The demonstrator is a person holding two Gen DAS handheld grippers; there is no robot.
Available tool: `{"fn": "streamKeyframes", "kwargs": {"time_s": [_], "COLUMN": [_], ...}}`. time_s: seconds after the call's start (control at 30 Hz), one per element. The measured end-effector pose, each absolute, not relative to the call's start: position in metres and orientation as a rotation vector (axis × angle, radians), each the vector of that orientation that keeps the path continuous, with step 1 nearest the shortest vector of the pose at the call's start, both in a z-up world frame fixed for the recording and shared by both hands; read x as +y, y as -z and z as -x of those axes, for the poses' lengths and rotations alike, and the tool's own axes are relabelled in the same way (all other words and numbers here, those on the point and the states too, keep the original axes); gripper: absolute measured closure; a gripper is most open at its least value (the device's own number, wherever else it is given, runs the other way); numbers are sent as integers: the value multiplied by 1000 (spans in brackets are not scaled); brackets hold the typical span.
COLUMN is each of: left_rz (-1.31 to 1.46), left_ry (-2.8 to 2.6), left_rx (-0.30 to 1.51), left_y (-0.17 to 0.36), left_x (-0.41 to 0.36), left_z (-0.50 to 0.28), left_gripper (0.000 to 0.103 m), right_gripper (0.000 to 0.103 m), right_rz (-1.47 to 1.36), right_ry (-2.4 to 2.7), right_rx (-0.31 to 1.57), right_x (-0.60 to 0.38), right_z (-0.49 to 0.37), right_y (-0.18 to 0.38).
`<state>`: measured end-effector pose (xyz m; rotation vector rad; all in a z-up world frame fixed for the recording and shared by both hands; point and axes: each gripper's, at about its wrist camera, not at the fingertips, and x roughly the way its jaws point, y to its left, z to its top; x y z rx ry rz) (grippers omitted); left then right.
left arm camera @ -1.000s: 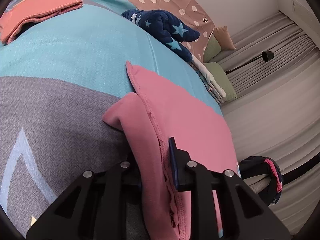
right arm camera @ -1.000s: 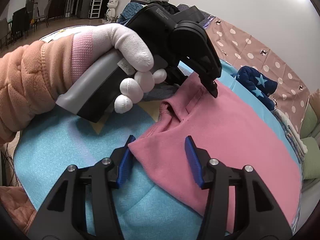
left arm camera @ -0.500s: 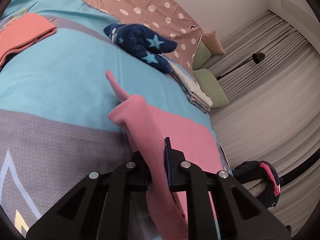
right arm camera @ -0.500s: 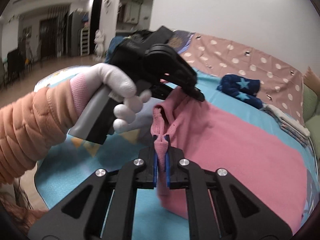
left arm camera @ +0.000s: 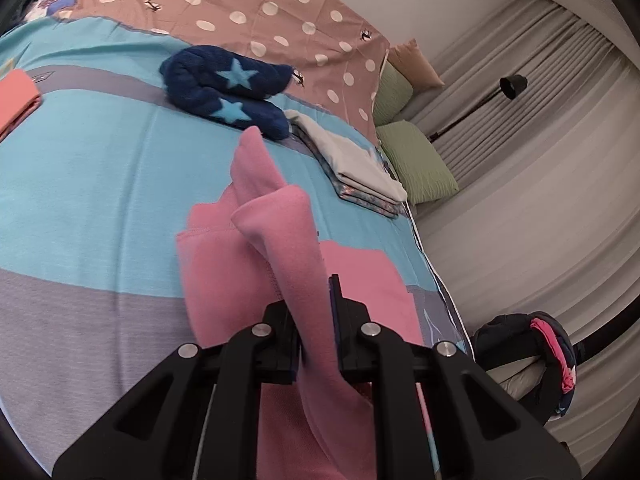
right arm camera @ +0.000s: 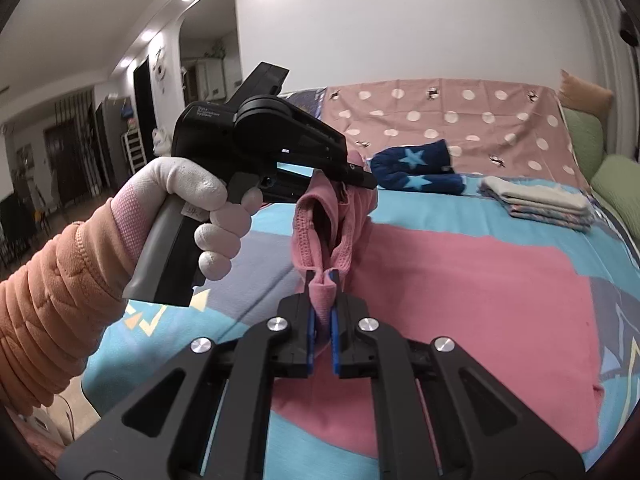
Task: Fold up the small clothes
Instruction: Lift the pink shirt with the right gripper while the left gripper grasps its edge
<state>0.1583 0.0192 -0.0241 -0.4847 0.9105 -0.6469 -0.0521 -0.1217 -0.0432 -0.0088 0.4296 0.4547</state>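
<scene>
A pink garment [right arm camera: 472,280] lies on the bed, its near end lifted. My right gripper [right arm camera: 322,304] is shut on one bunched corner of that end. My left gripper [left arm camera: 316,312] is shut on another part of the pink garment [left arm camera: 288,248], and it also shows in the right wrist view [right arm camera: 360,178], held by a white-gloved hand above the bed. The lifted edge hangs between the two grippers while the rest of the garment rests flat on the cover.
A navy star-patterned garment [left arm camera: 228,88] and a folded pale stack [left arm camera: 352,164] lie further back on the bed cover [left arm camera: 100,168]. A folded orange garment [left arm camera: 16,100] is at the left edge. Green pillows [left arm camera: 416,160] and curtains stand on the right.
My right gripper closed on the garment's corner, having been open around it. Both grippers rose, lifting the garment's near end off the bed.
</scene>
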Motion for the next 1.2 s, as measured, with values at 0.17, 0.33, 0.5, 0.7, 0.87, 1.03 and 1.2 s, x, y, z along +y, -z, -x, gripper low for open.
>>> {"fn": "streamKeyframes", "kwargs": {"time_s": [0.17, 0.33, 0.5, 0.7, 0.87, 1.03, 1.2], "left_rz": [420, 364, 284, 159, 61, 46, 17], "left_ry": [670, 706, 741, 762, 737, 716, 723], "left_rx": [929, 963, 1007, 1042, 1075, 1090, 1081], "left_y": [19, 19, 25, 36, 52, 60, 59], "left_x": [-32, -91, -151, -206, -233, -245, -249], "left_z": [-163, -167, -168, -161, -155, -156, -150], "left_gripper": [91, 91, 91, 91, 91, 91, 84], "right_gripper": [97, 97, 97, 97, 97, 97, 97], "right_rz": [-76, -144, -215, -302, -359, -368, -371], "right_ry": [-428, -382, -327, -275, -260, -237, -230], "right_rx": [429, 427, 435, 474, 514, 525, 528], "right_x": [-171, -215, -260, -300, -319, -325, -329], "right_z": [51, 55, 59, 63, 66, 71, 72], "right_y": [43, 44, 48, 64, 77, 82, 82]}}
